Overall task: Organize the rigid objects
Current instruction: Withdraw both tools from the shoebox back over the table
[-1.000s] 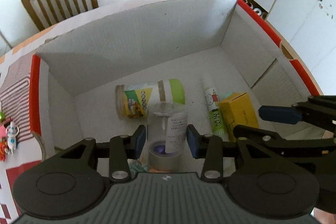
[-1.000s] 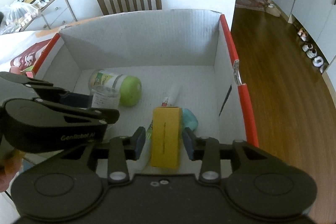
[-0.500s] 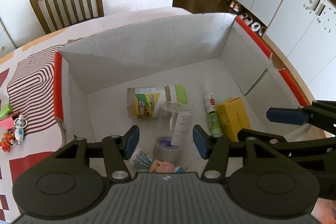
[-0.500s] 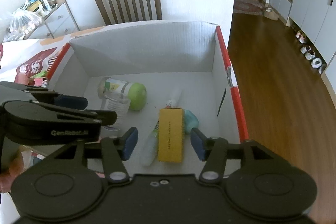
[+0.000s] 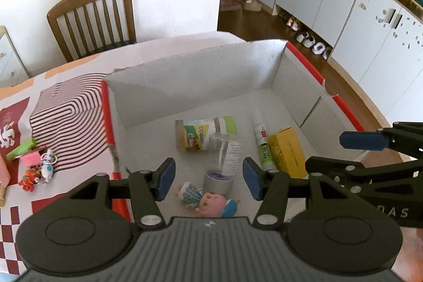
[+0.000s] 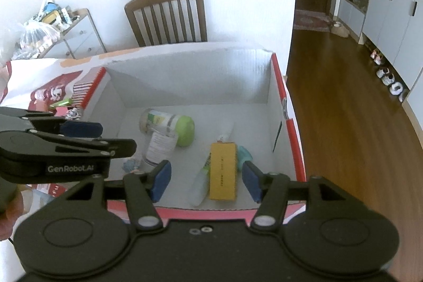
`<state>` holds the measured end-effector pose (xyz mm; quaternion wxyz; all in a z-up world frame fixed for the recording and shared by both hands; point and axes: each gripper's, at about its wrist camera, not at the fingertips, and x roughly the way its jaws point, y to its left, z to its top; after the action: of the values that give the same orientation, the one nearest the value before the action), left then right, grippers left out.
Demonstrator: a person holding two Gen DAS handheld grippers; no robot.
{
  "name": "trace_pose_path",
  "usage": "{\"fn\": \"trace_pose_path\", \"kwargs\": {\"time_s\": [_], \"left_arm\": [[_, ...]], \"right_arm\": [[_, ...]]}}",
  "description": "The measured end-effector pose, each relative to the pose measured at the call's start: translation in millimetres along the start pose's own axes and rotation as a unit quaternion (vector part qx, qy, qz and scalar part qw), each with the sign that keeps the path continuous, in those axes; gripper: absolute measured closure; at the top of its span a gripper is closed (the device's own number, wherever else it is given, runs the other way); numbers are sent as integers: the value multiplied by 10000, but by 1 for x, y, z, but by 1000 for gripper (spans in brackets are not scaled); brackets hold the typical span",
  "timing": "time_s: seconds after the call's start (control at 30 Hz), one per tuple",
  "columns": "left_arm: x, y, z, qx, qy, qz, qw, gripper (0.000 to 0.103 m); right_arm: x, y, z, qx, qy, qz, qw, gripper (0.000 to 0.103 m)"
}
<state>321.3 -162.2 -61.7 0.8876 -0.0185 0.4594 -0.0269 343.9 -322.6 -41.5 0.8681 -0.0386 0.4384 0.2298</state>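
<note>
Your left gripper (image 5: pixel 208 181) is matte black, with two blue pads on angular fingers, silver screws at the finger pivots and two round discs flanking a ribbed grey housing. Your right gripper (image 6: pixel 206 181) matches it, though its housing is smooth black with two small screws. White "GenRobot.AI" lettering marks the side of the left gripper.

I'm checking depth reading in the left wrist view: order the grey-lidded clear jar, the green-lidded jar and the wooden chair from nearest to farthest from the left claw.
1. Grey-lidded clear jar: in the box, between and just beyond the left claw fingers, not gripped.
2. Green-lidded jar: lying on its side behind it, mid-box.
3. Wooden chair: beyond the table, upper left, by the wall.
</note>
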Motion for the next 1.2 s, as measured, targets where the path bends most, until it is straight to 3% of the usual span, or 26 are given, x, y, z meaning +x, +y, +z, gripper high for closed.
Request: {"fn": "trace_pose_path", "kwargs": {"time_s": [0.5, 0.63, 0.93, 1.03, 1.2], "left_arm": [[-61, 43, -19, -190, -486, -263, 9983, 48], [-74, 56, -28, -157, -603, -259, 9977, 36], [-105, 98, -50, -269, -730, -340, 9964, 36], [-115, 112, -58, -316, -790, -306, 9959, 30], [-125, 139, -72, -393, -859, -222, 9953, 29]], "right_arm": [[-29, 36, -4, 118, -341, 73, 9993, 35], [-39, 55, -6, 113, -463, 148, 9988, 31], [-52, 101, -14, 157, -617, 388, 9972, 21], [-54, 116, -18, 150, -650, 471, 9967, 18], [-56, 146, -22, -16, -739, 567, 9957, 13]]}}
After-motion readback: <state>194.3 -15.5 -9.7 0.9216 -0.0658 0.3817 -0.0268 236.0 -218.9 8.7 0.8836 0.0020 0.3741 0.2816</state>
